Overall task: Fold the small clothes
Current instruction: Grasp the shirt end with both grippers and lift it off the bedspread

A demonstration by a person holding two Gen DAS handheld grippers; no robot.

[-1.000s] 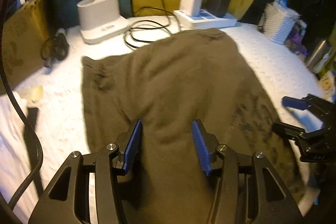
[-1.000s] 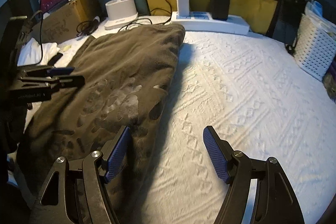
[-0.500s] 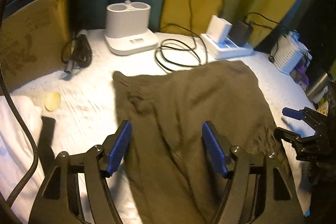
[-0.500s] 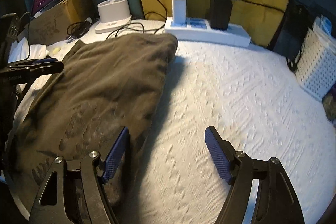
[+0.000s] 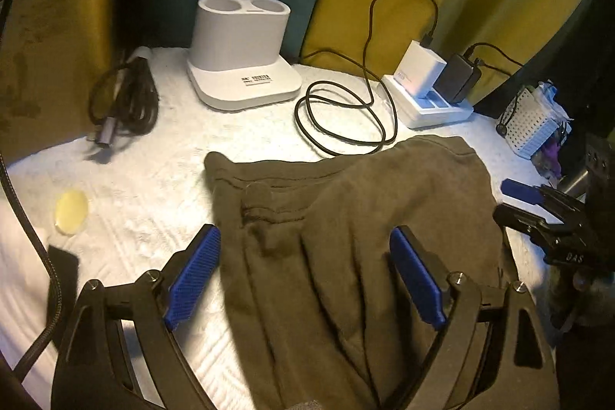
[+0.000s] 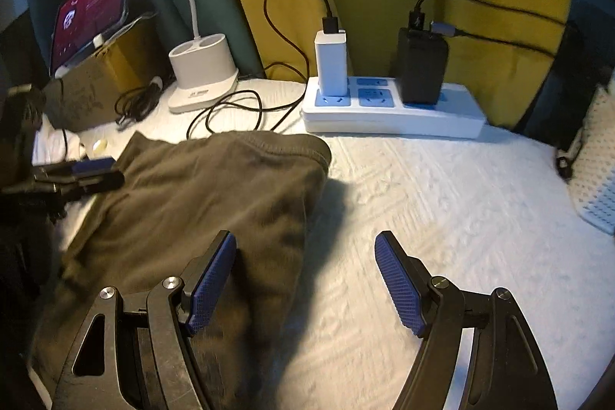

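- The white textured bedspread [image 6: 442, 202] bears everything; its right half lies bare in the right wrist view.
- The olive-brown garment [image 5: 346, 218] lies folded on the left part of the bedspread, its banded edge toward the far end, just short of the looped black cable [image 5: 342, 118]. In the right wrist view its right fold edge runs between the right gripper's pads.
- A cardboard box [image 5: 54, 48] stands at the far left with a lit tablet [image 6: 92, 10] propped on top of it.
- The left gripper [image 5: 303, 275] hangs over the garment with its jaws opening; cloth lies below between the blue pads [image 5: 192, 279], which do not press on it.
- The right gripper [image 6: 303, 279] is spread wide, one pad over the garment's edge and the other over bare bedspread, holding nothing.
- A white perforated basket [image 5: 532, 125] stands at the right edge, stuffed with small things too blurred to tell.
- The white lamp base [image 5: 242, 52] has two round cups in its top; both look empty from this angle, and its gooseneck rises from between them.
- A white power strip [image 6: 392, 110] stands along the far edge with a white charger [image 6: 330, 60] and a black adapter [image 6: 423, 68] plugged in, right behind the garment's far corner.
- A bundled dark cord [image 5: 123, 102] lies by the box.
- A small pale yellow disc [image 5: 71, 210] rests on the bedspread, left of the garment.
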